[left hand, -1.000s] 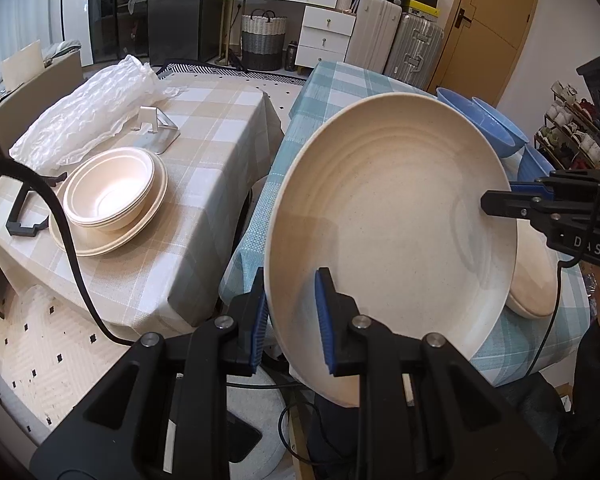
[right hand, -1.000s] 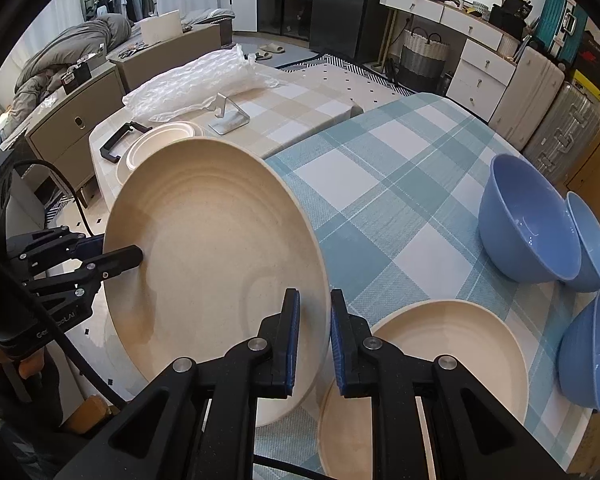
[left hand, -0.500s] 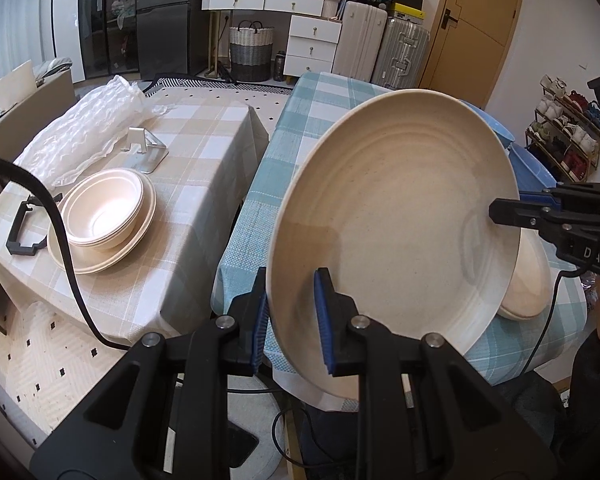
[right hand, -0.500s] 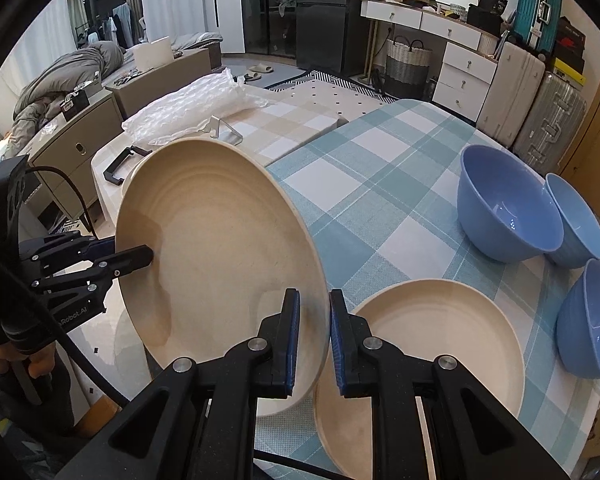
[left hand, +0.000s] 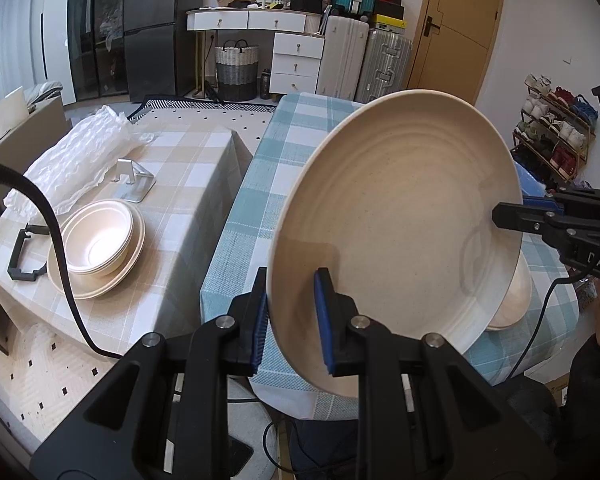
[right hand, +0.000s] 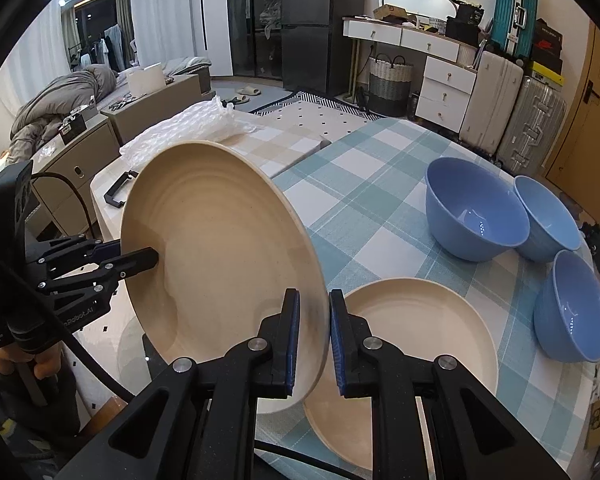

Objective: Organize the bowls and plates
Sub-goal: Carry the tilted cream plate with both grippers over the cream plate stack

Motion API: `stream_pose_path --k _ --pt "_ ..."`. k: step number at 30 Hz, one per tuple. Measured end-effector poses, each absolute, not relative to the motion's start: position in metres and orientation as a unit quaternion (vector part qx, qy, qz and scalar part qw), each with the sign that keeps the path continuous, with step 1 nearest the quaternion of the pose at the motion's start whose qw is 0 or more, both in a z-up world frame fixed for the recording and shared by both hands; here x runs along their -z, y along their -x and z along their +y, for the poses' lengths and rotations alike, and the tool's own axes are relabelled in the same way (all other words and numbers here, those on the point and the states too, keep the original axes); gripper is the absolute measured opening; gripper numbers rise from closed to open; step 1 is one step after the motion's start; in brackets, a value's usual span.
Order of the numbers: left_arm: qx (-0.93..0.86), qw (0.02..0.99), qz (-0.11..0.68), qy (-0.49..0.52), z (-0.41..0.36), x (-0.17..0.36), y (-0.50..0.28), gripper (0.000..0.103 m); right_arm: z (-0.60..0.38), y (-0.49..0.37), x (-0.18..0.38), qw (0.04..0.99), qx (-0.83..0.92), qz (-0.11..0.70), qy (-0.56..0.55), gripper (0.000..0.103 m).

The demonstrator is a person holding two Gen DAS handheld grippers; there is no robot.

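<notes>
A large cream plate (left hand: 400, 216) hangs tilted in the air between both grippers. My left gripper (left hand: 290, 322) is shut on its near rim. My right gripper (right hand: 314, 338) is shut on the opposite rim; the plate also shows in the right wrist view (right hand: 220, 256). A second cream plate (right hand: 416, 344) lies on the blue-checked table (right hand: 364, 184) just under the right gripper. Three blue bowls (right hand: 474, 208) stand at that table's right. A stack of cream bowls on a cream plate (left hand: 98, 242) sits on the beige-checked table (left hand: 188, 168).
Bubble wrap (left hand: 80, 156), a metal stand (left hand: 134, 180) and a black handle (left hand: 22, 256) lie on the beige table. A gap separates the two tables. Suitcases (left hand: 364, 60), drawers and a basket stand at the back wall.
The plate has risen higher off the blue-checked table and tilted more upright, held by both grippers. The rest has not moved.
</notes>
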State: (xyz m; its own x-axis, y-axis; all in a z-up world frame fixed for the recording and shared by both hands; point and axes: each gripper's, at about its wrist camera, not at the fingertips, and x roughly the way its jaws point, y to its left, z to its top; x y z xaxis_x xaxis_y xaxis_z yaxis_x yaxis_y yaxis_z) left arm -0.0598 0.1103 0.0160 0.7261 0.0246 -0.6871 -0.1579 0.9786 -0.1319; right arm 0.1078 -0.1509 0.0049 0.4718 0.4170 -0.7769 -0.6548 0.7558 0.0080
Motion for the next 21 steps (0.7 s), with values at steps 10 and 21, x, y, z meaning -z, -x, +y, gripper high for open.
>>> stream_pose_path --k 10,21 --pt "-0.033 0.930 0.360 0.075 0.078 -0.032 0.051 0.018 -0.185 -0.103 -0.007 0.858 -0.296 0.402 0.116 0.015" --pt "0.003 0.930 0.363 0.051 0.025 -0.048 0.034 0.018 -0.234 -0.103 -0.007 0.875 -0.259 0.401 0.078 0.015"
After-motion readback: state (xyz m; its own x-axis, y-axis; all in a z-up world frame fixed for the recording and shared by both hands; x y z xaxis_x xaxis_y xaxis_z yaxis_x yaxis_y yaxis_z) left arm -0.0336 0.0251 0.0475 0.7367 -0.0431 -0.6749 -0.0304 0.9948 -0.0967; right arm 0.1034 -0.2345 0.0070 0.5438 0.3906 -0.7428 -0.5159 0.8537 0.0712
